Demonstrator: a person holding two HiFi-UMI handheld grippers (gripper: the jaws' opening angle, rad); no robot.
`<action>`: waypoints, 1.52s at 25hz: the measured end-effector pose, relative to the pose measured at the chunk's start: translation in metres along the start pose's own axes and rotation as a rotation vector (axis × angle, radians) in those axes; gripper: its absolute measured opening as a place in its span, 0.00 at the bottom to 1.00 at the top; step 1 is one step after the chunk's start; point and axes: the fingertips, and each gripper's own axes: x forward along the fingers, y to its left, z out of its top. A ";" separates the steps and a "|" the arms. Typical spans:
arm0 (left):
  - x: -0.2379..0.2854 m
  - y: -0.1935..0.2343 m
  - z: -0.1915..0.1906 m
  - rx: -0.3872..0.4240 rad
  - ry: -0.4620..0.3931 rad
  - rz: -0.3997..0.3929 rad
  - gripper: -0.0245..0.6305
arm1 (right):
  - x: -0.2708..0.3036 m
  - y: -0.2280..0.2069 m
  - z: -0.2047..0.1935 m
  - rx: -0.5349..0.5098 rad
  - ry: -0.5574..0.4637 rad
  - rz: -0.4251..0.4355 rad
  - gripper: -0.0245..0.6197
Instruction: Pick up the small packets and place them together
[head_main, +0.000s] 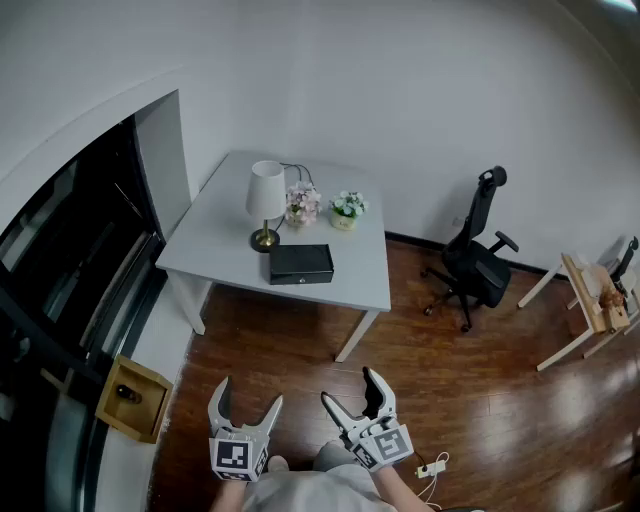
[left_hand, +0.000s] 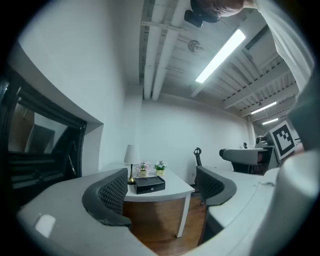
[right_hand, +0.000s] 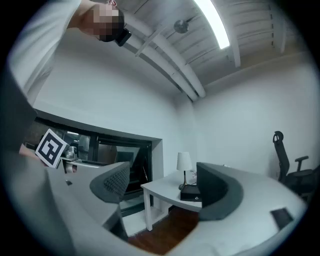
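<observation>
I see no small packets in any view. A black box (head_main: 300, 263) lies on the white table (head_main: 225, 235), well ahead of both grippers. My left gripper (head_main: 248, 395) is held low over the wooden floor, open and empty. My right gripper (head_main: 350, 387) is beside it, also open with nothing between its jaws. The left gripper view looks level past its open jaws (left_hand: 162, 192) at the black box (left_hand: 150, 184). In the right gripper view the open jaws (right_hand: 160, 187) frame the table corner and the box (right_hand: 190, 194).
On the table stand a white lamp (head_main: 266, 200) and two small flower pots (head_main: 303, 204) (head_main: 348, 209). A black office chair (head_main: 478, 255) is to the right, with a wooden stand (head_main: 595, 295) further right. A wooden box (head_main: 132, 398) sits by the left wall; a power strip (head_main: 430, 467) lies on the floor.
</observation>
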 end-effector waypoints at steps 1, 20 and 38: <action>0.003 0.001 -0.001 -0.003 0.003 0.000 0.67 | 0.001 -0.003 -0.002 0.007 0.006 -0.004 0.68; 0.186 -0.001 0.029 0.082 -0.003 0.109 0.67 | 0.155 -0.193 -0.005 0.124 -0.053 0.060 0.68; 0.296 0.051 0.025 0.112 0.042 0.049 0.67 | 0.237 -0.219 -0.079 0.173 0.132 0.086 0.68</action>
